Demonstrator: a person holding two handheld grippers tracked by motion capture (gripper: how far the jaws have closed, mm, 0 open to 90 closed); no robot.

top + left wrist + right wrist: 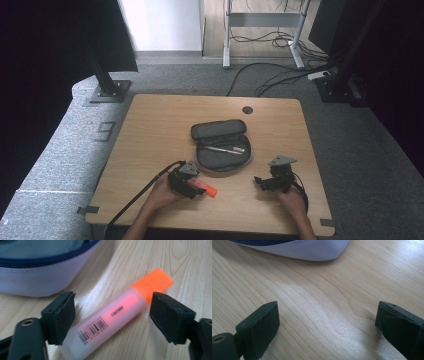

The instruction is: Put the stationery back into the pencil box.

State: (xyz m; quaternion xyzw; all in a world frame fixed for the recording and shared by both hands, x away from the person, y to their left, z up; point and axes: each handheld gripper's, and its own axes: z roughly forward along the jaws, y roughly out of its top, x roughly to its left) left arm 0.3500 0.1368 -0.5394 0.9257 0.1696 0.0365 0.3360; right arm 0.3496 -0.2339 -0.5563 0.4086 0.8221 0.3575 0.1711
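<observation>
Left hand-held gripper point(112, 317) spread astride the highlighter point(112, 315) on the tabletop point(175, 262), pads clear, lined up to pinch; pencil case point(220, 145) open at 1 o'clock.

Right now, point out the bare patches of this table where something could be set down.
The widest bare wood runs along the table's left side, from the far edge to the left tool. The far right corner, right of the cable hole, is free too. The near middle is crowded: open pencil case, orange highlighter, right tool.
</observation>
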